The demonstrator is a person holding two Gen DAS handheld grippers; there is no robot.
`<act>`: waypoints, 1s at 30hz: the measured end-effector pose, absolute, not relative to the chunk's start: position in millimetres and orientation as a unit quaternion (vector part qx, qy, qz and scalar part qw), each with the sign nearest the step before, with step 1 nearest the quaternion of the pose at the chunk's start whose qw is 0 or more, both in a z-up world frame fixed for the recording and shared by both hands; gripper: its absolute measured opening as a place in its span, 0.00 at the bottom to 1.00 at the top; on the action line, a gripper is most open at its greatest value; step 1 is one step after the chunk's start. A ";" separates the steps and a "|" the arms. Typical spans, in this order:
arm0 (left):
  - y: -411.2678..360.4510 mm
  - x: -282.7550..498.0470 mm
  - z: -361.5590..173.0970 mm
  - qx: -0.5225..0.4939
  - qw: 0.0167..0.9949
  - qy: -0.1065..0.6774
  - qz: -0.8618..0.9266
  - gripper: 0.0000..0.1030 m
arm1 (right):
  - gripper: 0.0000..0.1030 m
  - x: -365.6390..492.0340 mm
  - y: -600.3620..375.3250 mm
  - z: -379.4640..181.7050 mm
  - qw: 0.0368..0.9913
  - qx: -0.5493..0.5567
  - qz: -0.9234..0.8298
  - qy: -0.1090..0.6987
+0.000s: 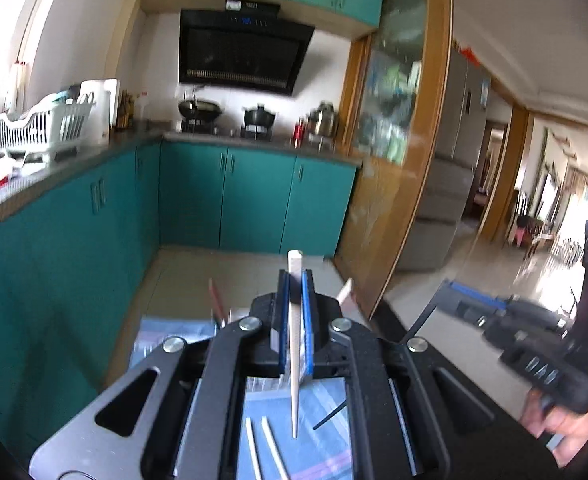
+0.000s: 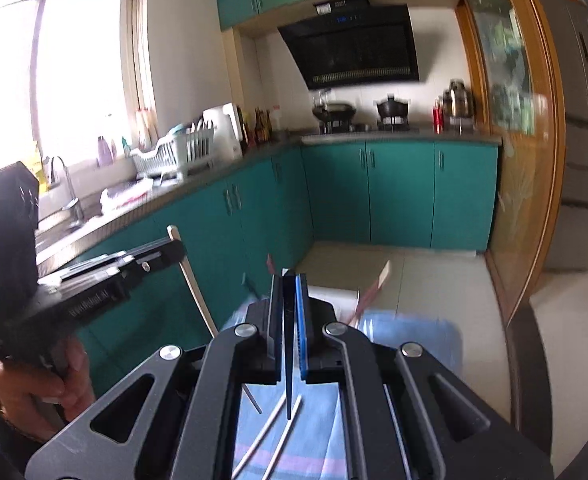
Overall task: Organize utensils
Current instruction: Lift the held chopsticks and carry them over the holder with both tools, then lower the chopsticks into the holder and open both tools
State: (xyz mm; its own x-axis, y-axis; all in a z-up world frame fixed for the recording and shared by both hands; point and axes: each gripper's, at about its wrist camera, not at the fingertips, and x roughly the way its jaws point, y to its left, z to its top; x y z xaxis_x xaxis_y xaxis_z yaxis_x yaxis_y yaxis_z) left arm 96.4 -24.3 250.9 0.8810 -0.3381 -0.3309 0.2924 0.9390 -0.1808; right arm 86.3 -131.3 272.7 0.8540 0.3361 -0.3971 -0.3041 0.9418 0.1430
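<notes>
Left gripper: your left gripper (image 1: 295, 280) has its two blue-padded jaws pinched on one pale cream tapered chopstick (image 1: 294, 344), which stands upright between them, its square end poking above the tips and its thin tip hanging below.
Right gripper: your right gripper (image 2: 289, 284) has its jaws pressed on one dark blue-black tapered chopstick (image 2: 288, 360), also upright, its point hanging down below the jaws.
Your hands: one hand (image 1: 565, 428) shows at the right edge of the left view, wrapped round the right tool's handle; the other hand (image 2: 42, 380) shows at the left edge of the right view.
Loose pieces near you: two thin white chopsticks (image 2: 270, 436) lie side by side on the pale blue cloth with pink stripes (image 2: 405, 340) under both tools; one dark stick (image 1: 329, 416) lies just right of them in the left view.
Farther pieces: one reddish stick (image 1: 216, 300) and one pale stick (image 1: 345, 290) stand up from something beyond the jaws; what holds them is blurred.
Writing: a line of lettering runs along the left tool's side in the right view, too blurred for you to read.
Far kitchen: one black range hood (image 1: 246, 52), teal cabinet doors (image 1: 254, 200), one white dish rack (image 1: 42, 128) on the left counter, two dark pots on the hob.
</notes>
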 end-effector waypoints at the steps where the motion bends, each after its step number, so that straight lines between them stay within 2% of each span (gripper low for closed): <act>1: -23.7 102.5 260.8 -0.066 0.969 0.174 -0.159 0.06 | 0.06 93.9 -131.0 279.5 0.963 0.037 0.165 0.210; 4: -24.6 126.7 292.3 -0.067 0.977 0.146 -0.138 0.06 | 0.06 119.0 -130.9 297.3 0.967 0.036 0.158 0.196; 9: -21.4 165.8 301.5 -0.078 0.980 0.135 -0.122 0.06 | 0.06 159.7 -137.0 302.3 0.971 0.048 0.141 0.185; 15: -23.5 206.5 257.3 -0.079 0.981 0.141 -0.111 0.06 | 0.06 193.2 -144.4 267.0 0.973 0.066 0.123 0.186; 24: -23.7 249.8 156.0 -0.068 0.967 0.229 -0.088 0.08 | 0.07 226.4 -136.2 176.4 0.956 0.054 0.114 0.263; 25: -24.4 249.1 149.7 -0.061 0.966 0.235 -0.084 0.21 | 0.11 225.5 -134.9 173.0 0.956 0.050 0.112 0.267; 26: -23.9 247.3 146.3 -0.055 0.967 0.236 -0.079 0.42 | 0.22 220.9 -135.4 170.8 0.957 0.048 0.106 0.267; 27: -22.5 239.1 144.3 -0.048 0.969 0.232 -0.071 0.49 | 0.30 215.1 -138.0 172.0 0.958 0.051 0.104 0.263; 28: -19.9 227.0 145.3 -0.042 0.972 0.223 -0.066 0.54 | 0.44 204.8 -141.1 174.3 0.960 0.058 0.102 0.253; 30: -13.2 193.1 150.5 -0.037 0.977 0.198 -0.069 0.61 | 0.47 174.1 -148.2 184.7 0.966 0.067 0.101 0.228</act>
State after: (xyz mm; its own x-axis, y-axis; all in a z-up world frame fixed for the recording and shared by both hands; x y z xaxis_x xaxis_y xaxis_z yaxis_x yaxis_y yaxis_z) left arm 193.1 -13.2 150.5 0.9118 -0.1501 -0.3823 0.1206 0.9877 -0.0999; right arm 174.1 -148.2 184.7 0.8758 0.2252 -0.4269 -0.1638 0.9707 0.1761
